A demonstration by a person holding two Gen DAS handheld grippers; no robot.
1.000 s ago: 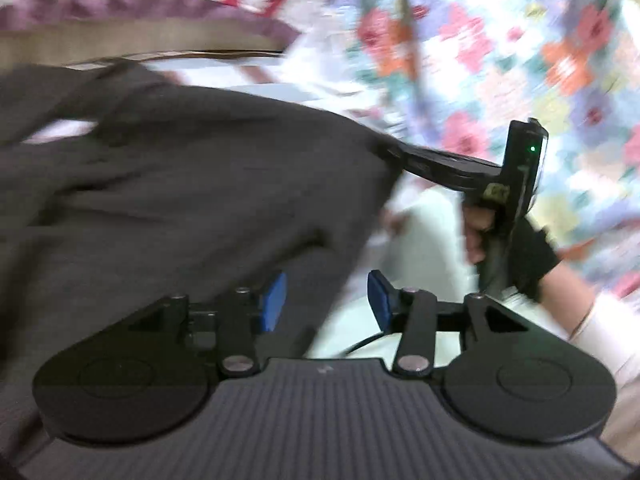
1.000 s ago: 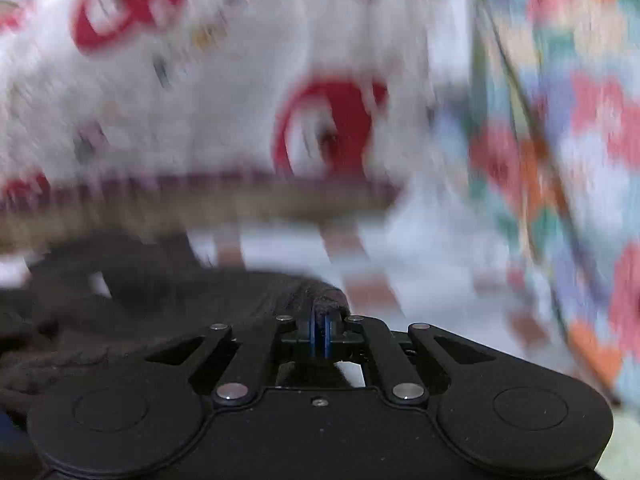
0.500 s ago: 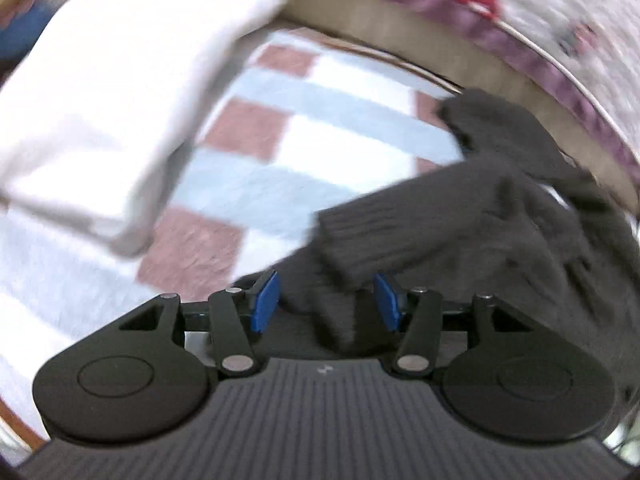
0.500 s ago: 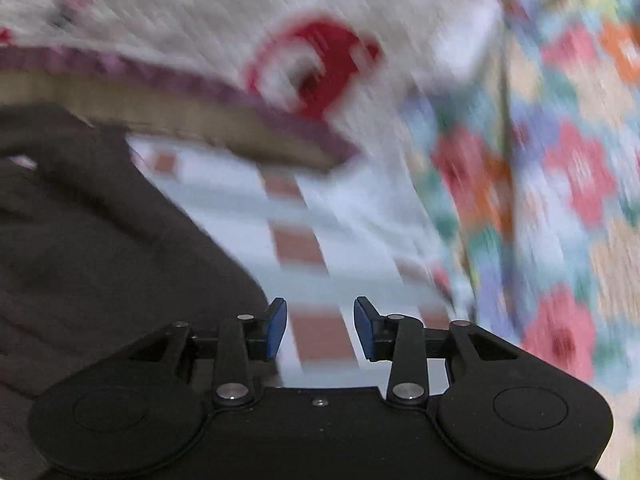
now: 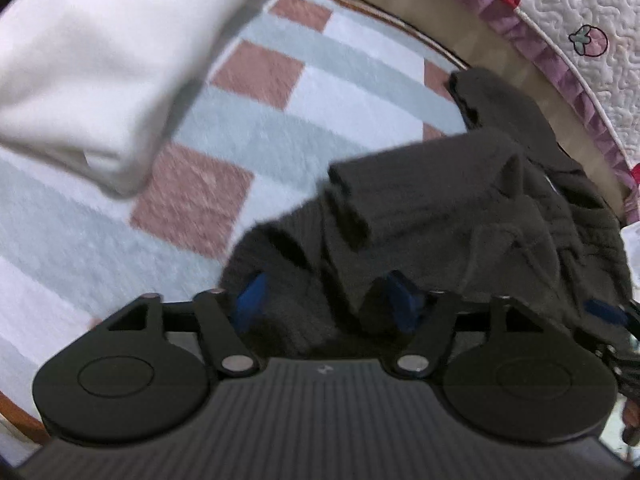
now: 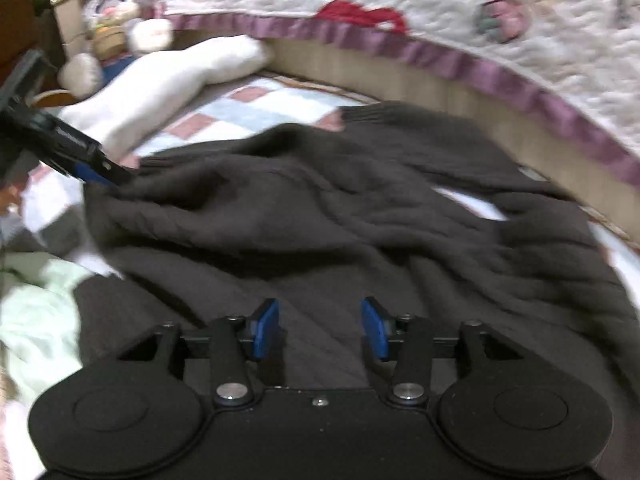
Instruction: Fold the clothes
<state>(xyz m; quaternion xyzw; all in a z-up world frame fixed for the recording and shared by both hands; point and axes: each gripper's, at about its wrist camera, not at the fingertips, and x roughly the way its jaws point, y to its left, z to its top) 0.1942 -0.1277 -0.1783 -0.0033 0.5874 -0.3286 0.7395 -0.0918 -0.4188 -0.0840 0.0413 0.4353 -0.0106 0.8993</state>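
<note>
1. Since a second earlier, you had brought the dark grey knitted sweater (image 6: 340,216) down from the air; it lay rumpled on the pink, blue and white checked mat (image 5: 248,120). The pinch your right gripper (image 6: 320,328) had held on its edge was gone.
2. Your left gripper (image 5: 326,300) had just been opening; its blue pads (image 5: 250,300) stood wide, with a bunched fold of the sweater between them, apparently not squeezed.
3. Your right gripper had likewise just been opening; its pads stood apart above the knit, clamping nothing.
4. Only the left wrist view showed the ribbed cuff of a sleeve (image 5: 420,184) folded over the heap and the folded white garment (image 5: 100,64) close up.
5. Only the right wrist view showed the sweater's whole spread, the plush rabbit toy (image 6: 112,12) in the far corner and pale green cloth (image 6: 36,312) at the near left.
6. Both grippers pointed steeply down at the mat, beside the white quilt with a purple frill (image 6: 440,60).
</note>
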